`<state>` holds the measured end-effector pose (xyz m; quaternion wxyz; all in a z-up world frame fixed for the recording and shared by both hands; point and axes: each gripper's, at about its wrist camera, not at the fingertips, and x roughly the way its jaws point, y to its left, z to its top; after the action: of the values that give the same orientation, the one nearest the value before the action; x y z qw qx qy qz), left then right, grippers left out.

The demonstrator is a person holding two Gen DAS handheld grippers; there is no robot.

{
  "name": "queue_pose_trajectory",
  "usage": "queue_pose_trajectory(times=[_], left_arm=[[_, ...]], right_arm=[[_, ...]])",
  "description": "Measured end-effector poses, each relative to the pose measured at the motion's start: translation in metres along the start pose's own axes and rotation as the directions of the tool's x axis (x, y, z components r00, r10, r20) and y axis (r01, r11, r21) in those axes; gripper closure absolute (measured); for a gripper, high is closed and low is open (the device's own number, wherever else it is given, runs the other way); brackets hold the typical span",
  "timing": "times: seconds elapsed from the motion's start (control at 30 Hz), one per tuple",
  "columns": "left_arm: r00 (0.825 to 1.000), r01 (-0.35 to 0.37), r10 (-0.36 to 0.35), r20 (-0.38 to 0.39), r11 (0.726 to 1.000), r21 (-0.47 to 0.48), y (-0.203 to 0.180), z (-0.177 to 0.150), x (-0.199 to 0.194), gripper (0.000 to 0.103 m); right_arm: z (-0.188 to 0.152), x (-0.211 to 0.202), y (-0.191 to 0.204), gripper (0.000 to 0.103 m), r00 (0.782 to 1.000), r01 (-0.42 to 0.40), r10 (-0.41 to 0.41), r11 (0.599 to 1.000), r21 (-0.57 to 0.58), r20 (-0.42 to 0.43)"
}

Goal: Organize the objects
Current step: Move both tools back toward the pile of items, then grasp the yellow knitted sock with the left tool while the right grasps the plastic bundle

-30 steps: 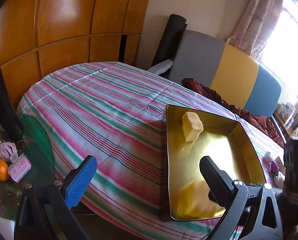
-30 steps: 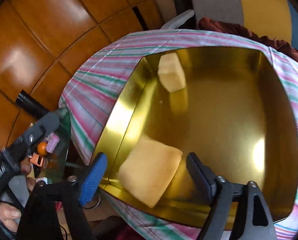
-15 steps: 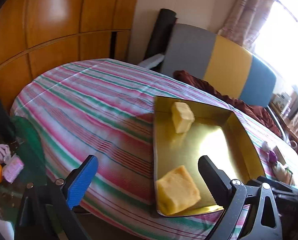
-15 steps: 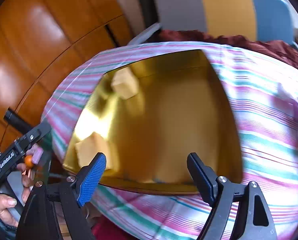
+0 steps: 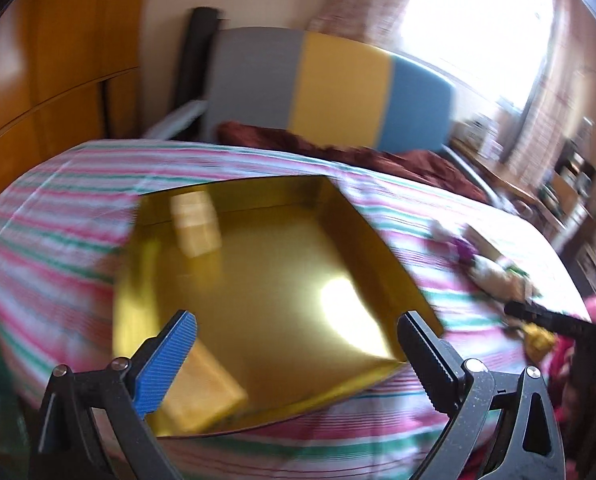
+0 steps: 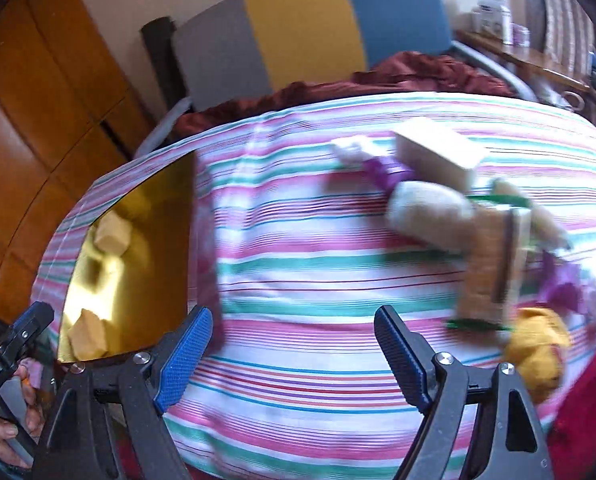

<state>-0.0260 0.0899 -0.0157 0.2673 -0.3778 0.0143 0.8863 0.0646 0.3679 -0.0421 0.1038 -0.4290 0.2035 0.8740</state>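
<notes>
A shiny gold tray (image 5: 337, 220) (image 6: 166, 208) lies on the striped tablecloth (image 5: 58, 208) (image 6: 317, 280). Two yellow sponge blocks rest in it, one at the far left corner (image 5: 196, 224) (image 6: 112, 234) and one at the near left corner (image 5: 202, 396) (image 6: 88, 334). My left gripper (image 5: 296, 354) hangs open over the tray's near edge with nothing between its fingers. My right gripper (image 6: 292, 344) is open above bare cloth to the right of the tray. A blurred pile of small items (image 6: 457, 208) (image 5: 493, 272) lies on the cloth further right, with a yellow lump (image 6: 535, 348).
A grey, yellow and blue panel (image 5: 329, 84) (image 6: 305, 28) leans at the back with dark red cloth (image 6: 397, 76) below it. Wooden cabinets (image 6: 38, 100) stand on the left. A hand (image 6: 6, 432) grips the left tool at the lower left of the right wrist view.
Both views have swung to the right. The tray has slid left in the right wrist view, and the pile of small items has come into sight. Both grippers stayed open.
</notes>
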Motion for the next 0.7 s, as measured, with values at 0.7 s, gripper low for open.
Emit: queue_pose_trajectory(times=[0.7], left_arm=[[0.805,0.581,-0.497,-0.323,0.769,0.265,-0.253,-0.015,0.073,0.011]], right_arm=[[0.026,-0.091,-0.226,0.018,0.961,0.25,-0.277,0.868,0.429,0.001]])
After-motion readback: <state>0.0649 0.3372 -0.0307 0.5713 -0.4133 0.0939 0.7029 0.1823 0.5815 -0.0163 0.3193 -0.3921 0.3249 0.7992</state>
